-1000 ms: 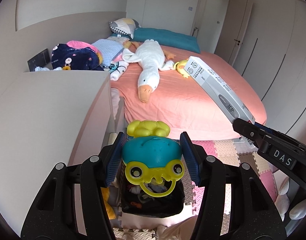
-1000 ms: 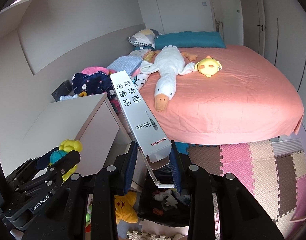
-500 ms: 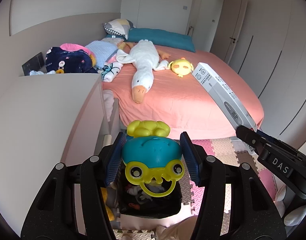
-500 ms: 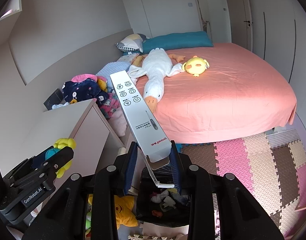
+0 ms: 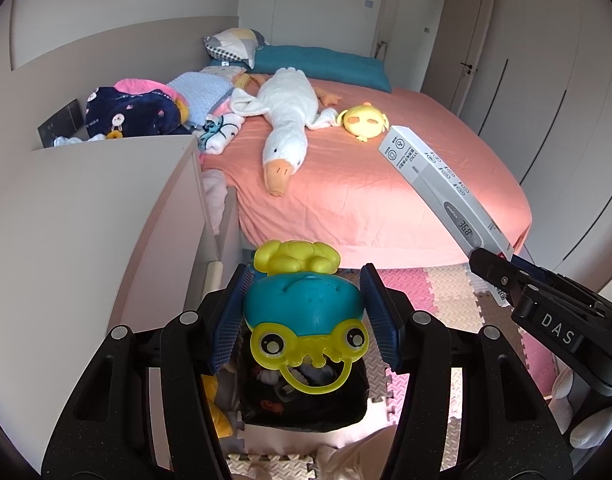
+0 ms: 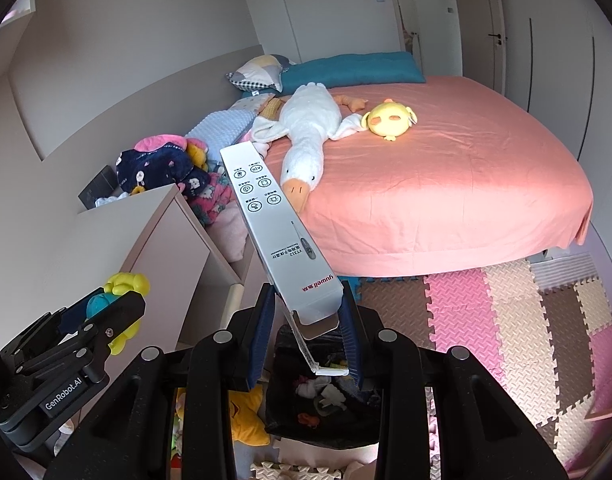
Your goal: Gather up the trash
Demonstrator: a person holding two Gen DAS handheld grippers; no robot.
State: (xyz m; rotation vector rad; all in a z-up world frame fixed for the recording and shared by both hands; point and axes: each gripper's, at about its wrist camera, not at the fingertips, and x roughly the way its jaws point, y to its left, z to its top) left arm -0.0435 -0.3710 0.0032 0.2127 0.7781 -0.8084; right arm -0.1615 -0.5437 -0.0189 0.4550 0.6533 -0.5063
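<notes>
My left gripper (image 5: 304, 316) is shut on a teal and yellow frog toy (image 5: 304, 308), held above a black trash bag (image 5: 306, 404) on the floor. My right gripper (image 6: 307, 320) is shut on the lower end of a long white thermometer box (image 6: 274, 224), which tilts up and away over the same trash bag (image 6: 325, 404). The bag holds several bits of waste. The right gripper and box also show in the left wrist view (image 5: 437, 184). The left gripper with the toy shows at the left of the right wrist view (image 6: 106, 312).
A pink-topped cabinet (image 5: 86, 216) stands at the left. A bed (image 6: 445, 176) with a coral sheet carries a white goose plush (image 6: 306, 136) and a yellow plush (image 6: 389, 118). Foam puzzle mats (image 6: 505, 312) cover the floor. A yellow plush (image 6: 246, 416) lies beside the bag.
Both grippers have drawn back and risen slightly, so the bed and floor look farther away. Both keep their hold on the toy and the box.
</notes>
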